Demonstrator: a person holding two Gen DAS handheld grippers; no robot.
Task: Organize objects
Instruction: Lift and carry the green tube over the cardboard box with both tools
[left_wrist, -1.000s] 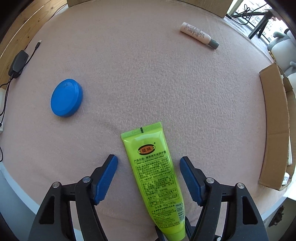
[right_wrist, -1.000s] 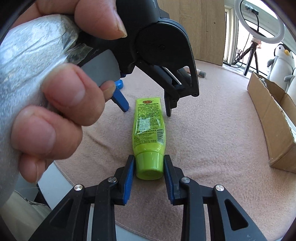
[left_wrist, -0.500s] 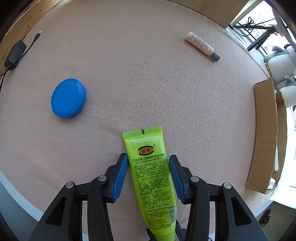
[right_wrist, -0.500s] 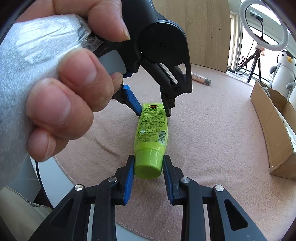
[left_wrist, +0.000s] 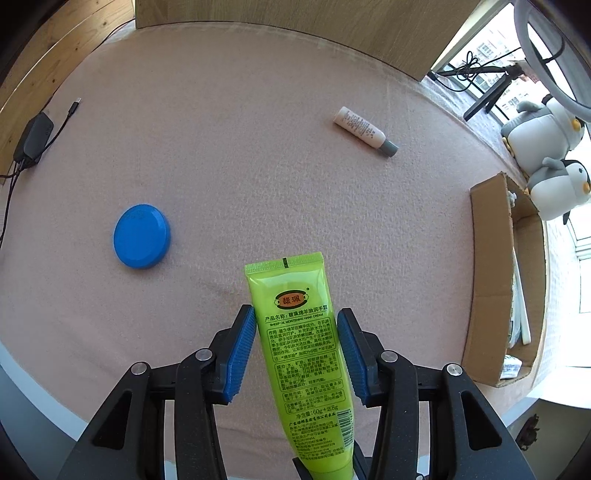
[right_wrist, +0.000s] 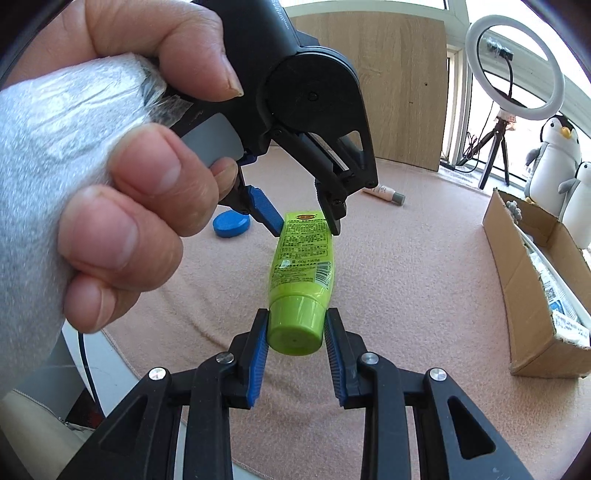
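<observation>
Above the pink mat (left_wrist: 258, 155), green tube (left_wrist: 301, 354) is now raised; 1 s ago it lay flat. Cap end is pinched by R gripper (right_wrist: 295, 328), body by L gripper (left_wrist: 296, 332), which was spread before. Box (right_wrist: 517, 266) drop-off likely next.

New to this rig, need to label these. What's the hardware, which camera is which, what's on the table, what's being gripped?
No robot arm: a person holds two trigger-operated grippers, each with a fisheye camera looking along its blue-padded fingers. In the left wrist view, the left gripper closes on the middle of a green hand cream tube. In the right wrist view, the right gripper clamps the tube's cap; the hand squeezing the left gripper's handle fills the left side. The tube appears lifted off the pink cloth. Lying on the cloth: a blue round lid and a small white tube. An open cardboard box sits at the right.
</observation>
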